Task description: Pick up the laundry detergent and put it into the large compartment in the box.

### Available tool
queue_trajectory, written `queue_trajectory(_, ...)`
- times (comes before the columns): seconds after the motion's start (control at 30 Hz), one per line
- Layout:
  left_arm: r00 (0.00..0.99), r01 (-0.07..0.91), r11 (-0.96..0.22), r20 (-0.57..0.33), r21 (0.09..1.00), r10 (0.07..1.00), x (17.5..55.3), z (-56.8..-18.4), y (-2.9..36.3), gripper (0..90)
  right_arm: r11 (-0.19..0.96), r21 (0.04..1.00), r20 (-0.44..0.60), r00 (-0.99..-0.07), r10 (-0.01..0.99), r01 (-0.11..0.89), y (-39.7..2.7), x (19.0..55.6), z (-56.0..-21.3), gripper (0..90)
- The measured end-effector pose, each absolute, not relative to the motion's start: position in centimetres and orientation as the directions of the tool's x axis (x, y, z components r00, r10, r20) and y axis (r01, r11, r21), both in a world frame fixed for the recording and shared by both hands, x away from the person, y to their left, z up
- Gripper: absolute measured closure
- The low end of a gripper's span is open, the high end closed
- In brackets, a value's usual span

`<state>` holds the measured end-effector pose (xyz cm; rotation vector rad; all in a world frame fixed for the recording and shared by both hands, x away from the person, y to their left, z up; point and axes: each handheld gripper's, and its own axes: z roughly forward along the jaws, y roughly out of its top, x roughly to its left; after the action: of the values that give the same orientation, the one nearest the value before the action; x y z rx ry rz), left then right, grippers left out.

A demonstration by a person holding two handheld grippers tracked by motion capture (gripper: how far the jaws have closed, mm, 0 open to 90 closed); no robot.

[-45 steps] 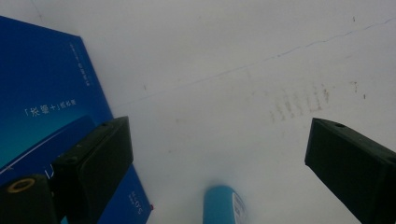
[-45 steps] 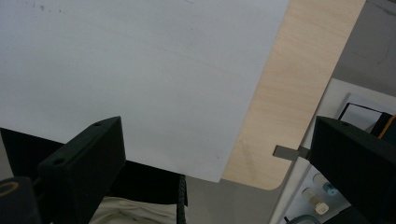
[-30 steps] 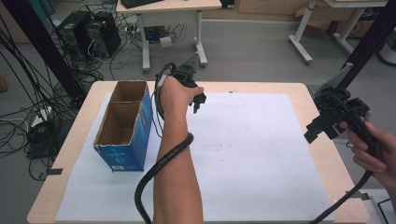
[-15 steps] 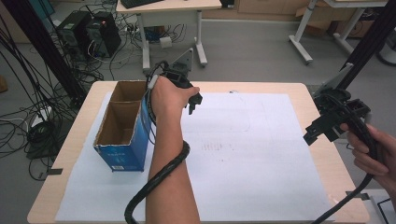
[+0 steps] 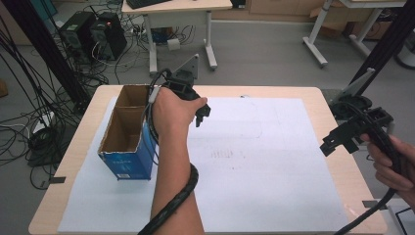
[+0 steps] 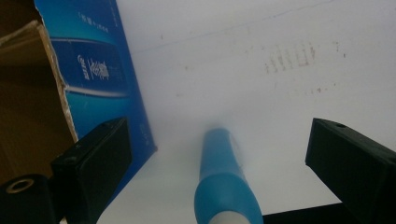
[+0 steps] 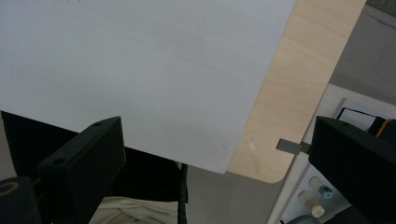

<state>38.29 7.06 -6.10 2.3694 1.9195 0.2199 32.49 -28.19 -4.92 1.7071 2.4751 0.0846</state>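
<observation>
A blue cardboard box (image 5: 128, 157) with an open top and two compartments stands at the table's left. My left gripper (image 5: 199, 115) hangs just right of the box's far end, pointing down at the white paper (image 5: 264, 166). In the left gripper view the jaws stand wide apart, with the box wall (image 6: 100, 79) at the left. A blurred blue and white stick-shaped thing (image 6: 223, 186) shows between the jaws and touches neither; whether it lies on the paper I cannot tell. My right gripper (image 5: 338, 139) is open over the table's right edge, with nothing in it (image 7: 219, 135).
The wooden table (image 5: 333, 105) is covered by the paper sheet. A strip of tape (image 7: 292, 145) sits at its near right corner. Desks, computers and loose cables stand on the floor behind the table.
My left hand has moved its gripper a little left and nearer, closer to the box. The right gripper has barely shifted.
</observation>
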Motion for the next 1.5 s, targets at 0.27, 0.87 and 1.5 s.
queue_trajectory(0.27, 0.185, 0.969, -0.19, 0.051, 0.155, 0.981, 36.5, -6.2, 7.3, 7.5, 0.364, 0.123, -0.078, -0.357, 0.931, 0.923, -28.0, 31.7, -4.9, 3.6)
queue_trajectory(0.87, 0.158, 0.979, -0.163, 0.049, 0.122, 0.986, 34.3, -7.9, 7.3, 7.4, 0.384, 0.135, -0.085, -0.376, 0.923, 0.913, -27.9, 29.6, -4.8, 3.7)
queue_trajectory(1.5, 0.159, 0.983, -0.163, 0.049, 0.083, 0.986, 33.8, -10.3, 7.5, 7.1, 0.394, 0.135, -0.097, -0.383, 0.918, 0.909, -27.7, 28.7, -4.8, 3.6)
